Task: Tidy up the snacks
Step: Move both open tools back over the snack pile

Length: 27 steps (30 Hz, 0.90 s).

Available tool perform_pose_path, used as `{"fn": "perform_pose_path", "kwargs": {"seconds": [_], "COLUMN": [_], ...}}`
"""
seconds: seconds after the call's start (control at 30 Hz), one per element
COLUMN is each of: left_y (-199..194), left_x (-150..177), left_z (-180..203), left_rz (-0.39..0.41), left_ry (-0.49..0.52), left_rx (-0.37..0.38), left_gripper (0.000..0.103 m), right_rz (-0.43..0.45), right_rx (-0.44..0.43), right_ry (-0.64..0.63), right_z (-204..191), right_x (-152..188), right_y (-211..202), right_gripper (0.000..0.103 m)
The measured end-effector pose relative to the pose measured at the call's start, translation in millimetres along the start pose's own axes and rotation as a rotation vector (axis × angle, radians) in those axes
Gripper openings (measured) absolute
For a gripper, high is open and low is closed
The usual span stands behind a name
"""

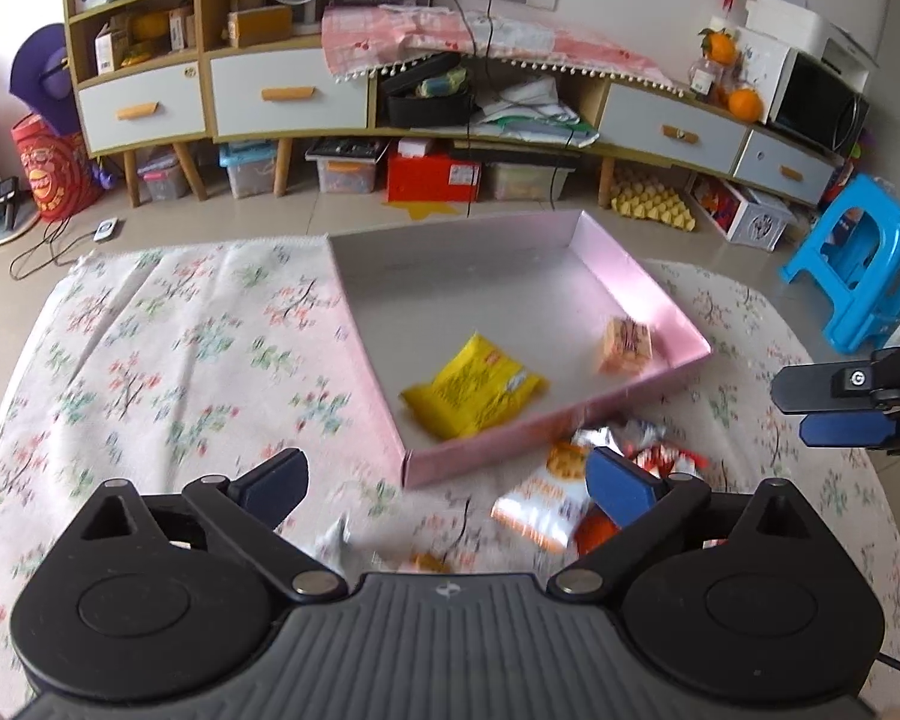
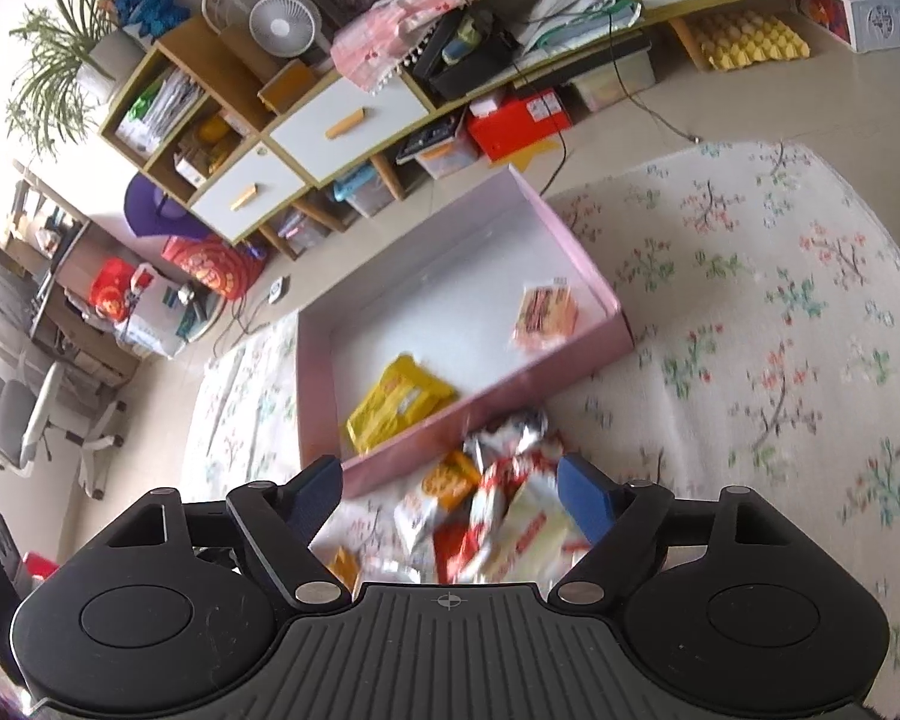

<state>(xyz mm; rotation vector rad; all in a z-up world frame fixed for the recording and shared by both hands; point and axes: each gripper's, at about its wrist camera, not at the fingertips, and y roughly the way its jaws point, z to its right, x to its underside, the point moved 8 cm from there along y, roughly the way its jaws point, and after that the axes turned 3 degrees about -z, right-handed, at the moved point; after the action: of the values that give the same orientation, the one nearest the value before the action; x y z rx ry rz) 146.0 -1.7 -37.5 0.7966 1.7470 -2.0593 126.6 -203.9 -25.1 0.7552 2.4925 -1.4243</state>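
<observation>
Behind the table stood a long cabinet (image 1: 282,96) with white drawers, boxes crowded beneath it. On the flowered cloth (image 1: 180,348) a shallow pink box (image 1: 636,276) sat toward the far edge. Inside it lay a yellow packet (image 1: 474,390) near the near wall and a small pink packet (image 1: 624,345) toward its right wall. A heap of snack packets (image 2: 498,504) lay on the cloth just outside the box's near wall. The left gripper (image 1: 450,489) hung open, nothing between its fingers. The right gripper (image 2: 450,495) was open too, above the heap, gripping nothing.
</observation>
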Motion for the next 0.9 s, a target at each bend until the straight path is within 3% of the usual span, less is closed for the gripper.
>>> {"fn": "perform_pose_path", "kwargs": {"seconds": [0.17,0.27,0.57,0.9], "left_y": [-6,-8,-12,-6], "left_x": [16,27,54,75], "left_z": [-7,-12,-19,-25], "left_rz": [0.004,-0.011,-0.049,-0.070], "left_ry": [-0.017,-0.007,-0.006,0.039], "left_rx": [-0.019,-0.027,0.022,-0.001], "left_gripper": [0.100,0.100,0.100,0.096], "right_rz": [-0.018,-0.063,-0.124,-0.160], "right_rx": [-0.053,-0.024,-0.068,-0.054], "right_ry": [-0.028,-0.060,-0.118,-0.222], "right_z": [-6,-7,-22,-46], "right_x": [25,41,78,113], "right_y": [-4,-2,-1,27], "right_gripper": [0.086,0.086,0.086,0.086]}}
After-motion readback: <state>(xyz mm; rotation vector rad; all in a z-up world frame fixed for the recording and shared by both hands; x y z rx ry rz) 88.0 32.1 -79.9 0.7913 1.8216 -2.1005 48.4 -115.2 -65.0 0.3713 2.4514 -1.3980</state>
